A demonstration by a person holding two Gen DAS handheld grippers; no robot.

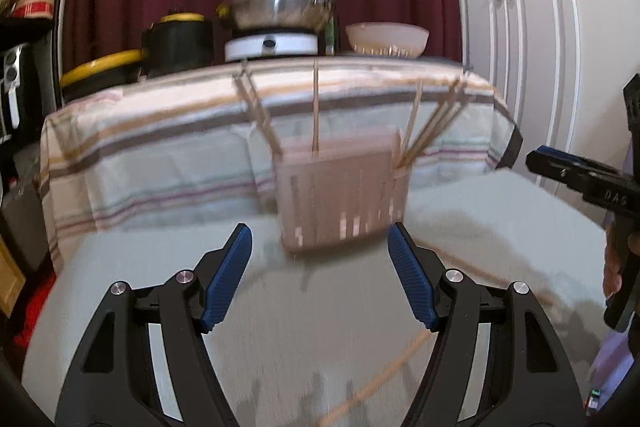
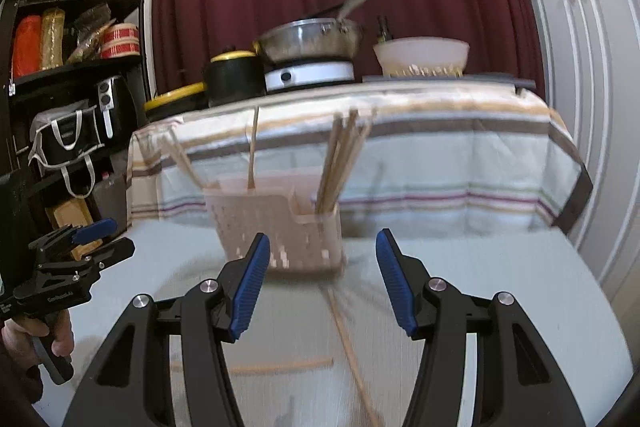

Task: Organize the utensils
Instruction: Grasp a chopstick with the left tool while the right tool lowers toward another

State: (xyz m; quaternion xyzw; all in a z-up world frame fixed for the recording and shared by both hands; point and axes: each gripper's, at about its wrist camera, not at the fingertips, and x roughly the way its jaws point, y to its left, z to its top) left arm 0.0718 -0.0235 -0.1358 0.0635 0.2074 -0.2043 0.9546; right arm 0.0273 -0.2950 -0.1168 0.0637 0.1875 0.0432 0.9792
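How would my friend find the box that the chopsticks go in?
Look at the pale cloth-covered surface in front of the striped tablecloth. In its middle stands a pinkish plastic utensil holder with slotted sides. It is the only thing there with wooden chopsticks sticking up out of it; the other chopsticks lie flat.

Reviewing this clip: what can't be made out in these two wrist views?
- Holder slots: motion blur, both views; stick count per compartment unclear.
- Loose chopsticks on the cloth: right view, their near ends run behind the fingers and off the bottom edge.
- Pan contents: rim hides them, both views.
- Bowl contents: rim and blur.
- Shelf items: right view, small and distorted.
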